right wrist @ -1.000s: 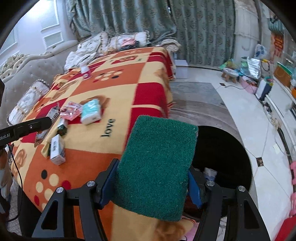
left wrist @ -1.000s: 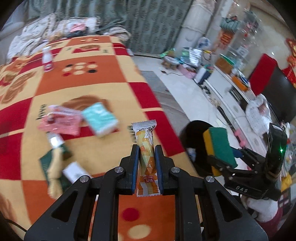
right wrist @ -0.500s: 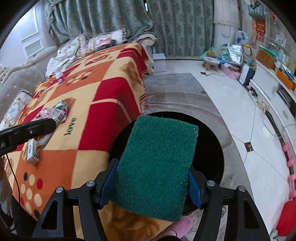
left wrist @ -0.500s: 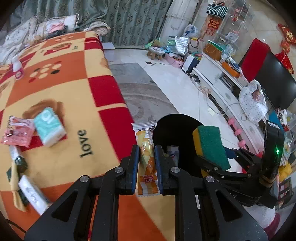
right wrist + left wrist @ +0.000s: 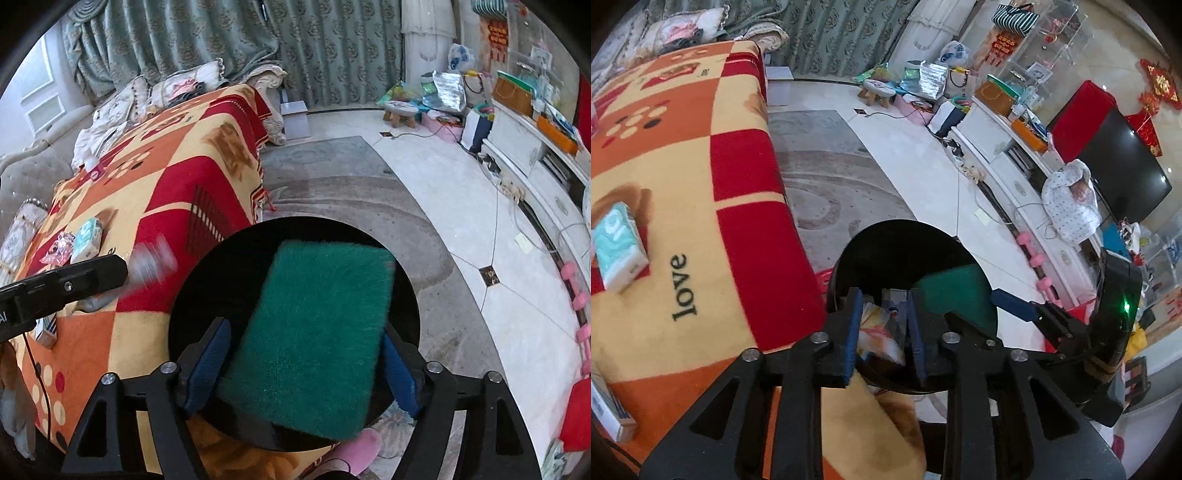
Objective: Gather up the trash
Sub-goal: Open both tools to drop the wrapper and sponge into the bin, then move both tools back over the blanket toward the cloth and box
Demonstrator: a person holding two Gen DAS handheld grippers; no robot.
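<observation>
Both loads look freshly let go over the black bin (image 5: 897, 236). The left tongs (image 5: 883, 301) stand spread above its mouth, with the wrapper (image 5: 877, 334) blurred and loose between them, low against the bin's near rim. The right tongs (image 5: 304, 332) are spread too, and the green sponge (image 5: 325, 295) sits tilted and blurred in the gap, clear of the pads on both sides. The main risk is a miss. The wrapper is light and close to the rim on the blanket (image 5: 701, 258) side, so it could flutter out or hang on the edge. The sponge is broad and its lower corner overlaps the near rim, so it could catch there and tip onto the floor. A tissue pack (image 5: 618, 251) and a small box (image 5: 609, 413) lie on the blanket away from the bin, so more trash may be left to collect. Half a second ago both tongs were pinching their loads, wrapper upright and sponge squarely held. Since then the bin has come nearer under both and both tongs have opened.
</observation>
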